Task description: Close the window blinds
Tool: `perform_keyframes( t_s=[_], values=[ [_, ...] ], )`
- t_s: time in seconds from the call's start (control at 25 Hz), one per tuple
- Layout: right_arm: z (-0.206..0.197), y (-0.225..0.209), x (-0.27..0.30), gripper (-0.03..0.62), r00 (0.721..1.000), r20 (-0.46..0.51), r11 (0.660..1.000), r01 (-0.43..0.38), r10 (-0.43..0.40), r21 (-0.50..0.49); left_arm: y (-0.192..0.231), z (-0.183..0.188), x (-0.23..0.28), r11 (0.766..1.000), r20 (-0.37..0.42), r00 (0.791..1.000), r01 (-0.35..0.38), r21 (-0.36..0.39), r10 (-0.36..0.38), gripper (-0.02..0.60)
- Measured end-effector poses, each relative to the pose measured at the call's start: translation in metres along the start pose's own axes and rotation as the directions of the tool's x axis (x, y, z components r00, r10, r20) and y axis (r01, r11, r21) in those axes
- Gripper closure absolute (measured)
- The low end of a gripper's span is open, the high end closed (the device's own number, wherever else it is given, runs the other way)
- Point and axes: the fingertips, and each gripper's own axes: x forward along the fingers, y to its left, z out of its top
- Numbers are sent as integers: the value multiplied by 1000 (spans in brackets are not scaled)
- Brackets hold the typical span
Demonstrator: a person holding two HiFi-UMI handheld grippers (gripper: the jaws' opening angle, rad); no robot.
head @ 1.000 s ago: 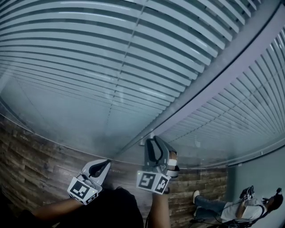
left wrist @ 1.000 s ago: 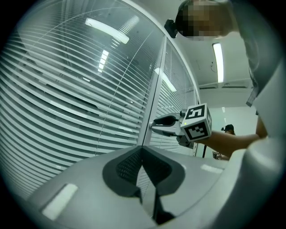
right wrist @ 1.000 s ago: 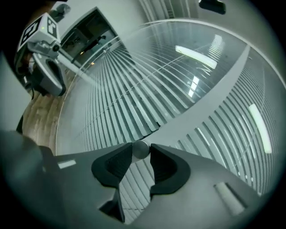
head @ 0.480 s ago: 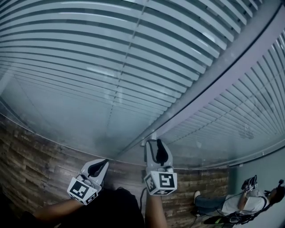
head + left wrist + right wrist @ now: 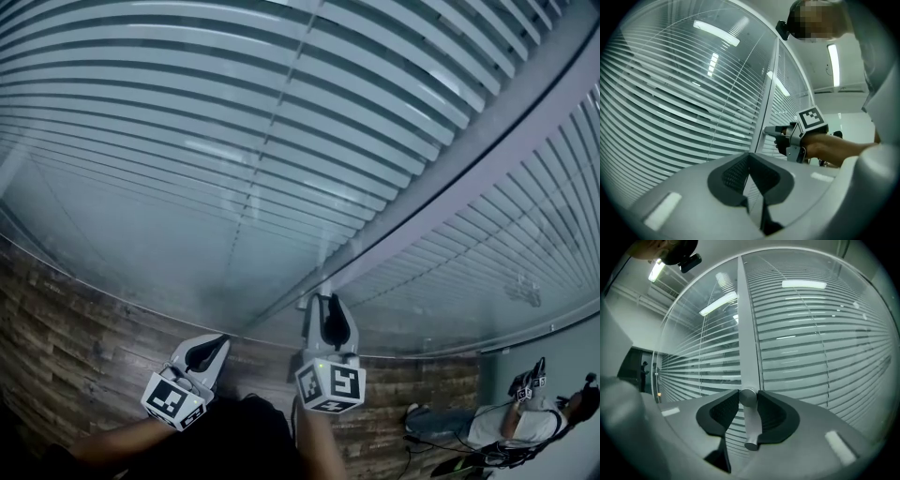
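all three views face blinds (image 5: 281, 141) (closely).

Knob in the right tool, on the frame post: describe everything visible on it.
The knob looks like grey matte metal. It has a round cap against the post between two blind panes, and a short cylindrical arm that runs downward in the right gripper view and ends in a flat round face. The right tool has just been closing, and its pads press the cap from both sides. Nothing else touches it.

Wood-plank floor (image 5: 66, 319), person sitting on it (image 5: 497, 433), lower right
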Motion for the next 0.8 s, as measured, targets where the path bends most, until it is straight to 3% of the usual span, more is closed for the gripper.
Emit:
perform_keyframes(
  t_s=[0.16,0.24,0.28,0.36,0.44,0.56,0.64,0.68,0.72,0.8],
  values=[
    [2,2,2,465,998,-53,985,5,-14,-170,-1,1,2,1000,2,1000,2,-7,-2,583],
    [2,5,1,467,996,-81,943,12,-42,-333,-3,3,2,1000,5,1000,6,-7,-6,583],
    [1,8,0,467,994,-95,900,13,-60,-436,-4,3,0,1000,9,1000,8,-9,-8,583],
    [-1,16,-5,467,989,-113,778,4,-97,-628,-5,3,-8,1000,17,1000,11,-16,-11,583],
    [-3,24,-9,467,985,-121,665,-9,-123,-747,-3,2,-15,1000,23,1000,11,-18,-11,583],
    [-3,23,-6,467,981,-126,584,-18,-145,-812,-4,1,-11,1000,22,1000,13,-17,-13,583],
    [-3,17,0,467,981,-127,581,-20,-144,-813,-5,1,-2,1000,16,1000,16,-17,-15,583],
    [-3,14,3,467,983,-127,607,-21,-132,-794,-5,1,1,1000,14,1000,17,-17,-16,583],
    [-3,13,4,464,986,-126,654,-25,-109,-756,-4,1,2,1000,12,1000,17,-17,-17,583],
    [-2,11,2,455,993,-110,800,-38,-35,-599,-4,0,3,1000,11,1000,20,-18,-19,583]
  ],
)
